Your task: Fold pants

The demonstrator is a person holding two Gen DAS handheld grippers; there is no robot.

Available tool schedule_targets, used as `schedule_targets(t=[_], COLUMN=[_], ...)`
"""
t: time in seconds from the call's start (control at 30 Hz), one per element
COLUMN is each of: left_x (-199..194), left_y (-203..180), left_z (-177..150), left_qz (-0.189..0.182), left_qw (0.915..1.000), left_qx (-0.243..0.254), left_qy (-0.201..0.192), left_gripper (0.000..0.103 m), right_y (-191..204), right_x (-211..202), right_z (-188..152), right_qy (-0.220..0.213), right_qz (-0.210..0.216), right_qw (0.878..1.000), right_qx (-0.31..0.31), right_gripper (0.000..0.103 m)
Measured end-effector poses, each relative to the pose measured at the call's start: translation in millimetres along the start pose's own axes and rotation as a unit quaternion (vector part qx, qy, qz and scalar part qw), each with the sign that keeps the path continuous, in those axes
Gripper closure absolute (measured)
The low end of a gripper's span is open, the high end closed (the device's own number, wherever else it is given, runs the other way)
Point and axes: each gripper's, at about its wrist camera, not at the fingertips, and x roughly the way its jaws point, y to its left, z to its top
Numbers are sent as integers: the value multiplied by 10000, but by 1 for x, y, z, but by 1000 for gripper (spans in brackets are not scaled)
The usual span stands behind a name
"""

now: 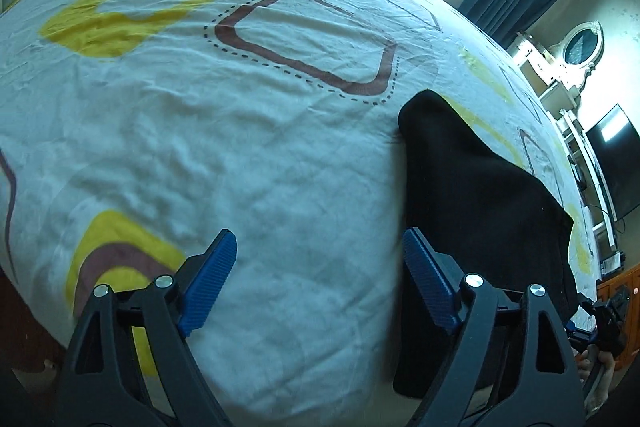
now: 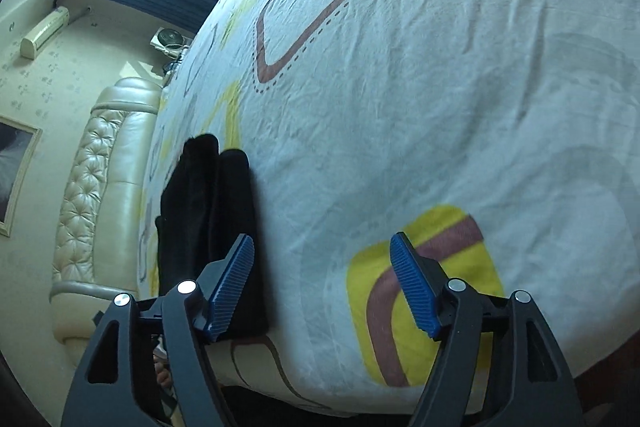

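Observation:
The black pants (image 1: 476, 211) lie folded in a long stack on the bed near its front edge. In the left wrist view they are just right of my left gripper (image 1: 318, 247), which is open and empty above the sheet. In the right wrist view the pants (image 2: 208, 227) lie left of my right gripper (image 2: 322, 251), also open and empty; its left finger (image 2: 232, 279) overlaps the pants' edge in the picture. The other gripper shows at the left wrist view's lower right (image 1: 608, 323).
The bed (image 1: 200, 115) carries a white sheet with yellow and brown squares. A cream padded headboard (image 2: 92, 187) stands at one side. A dresser with mirror (image 1: 576, 51), a dark screen (image 1: 616, 159), curtains and windows line the walls.

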Motion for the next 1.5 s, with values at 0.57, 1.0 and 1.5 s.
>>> schedule_targets(t=[0.57,1.0,1.5], left_x=[-78,-68,-59], left_y=[-92,-123,-114], left_z=[-115,-141,-142], left_qz=[495,617,662], left_qw=[9918,9821,9866], left_qx=[1062,1625,1407], left_qy=[-513,-720,-499], left_gripper=[11,11,11], right_y=[90,117,110], right_x=[-4,4,10], right_z=[-141,-156,-153], right_qy=[-272,-525,-332], right_qz=[-1657,-1604,-1617], right_qw=[9563,9440,9495], right_qx=[-2396,-2836,-2669], right_gripper=[26,21,21])
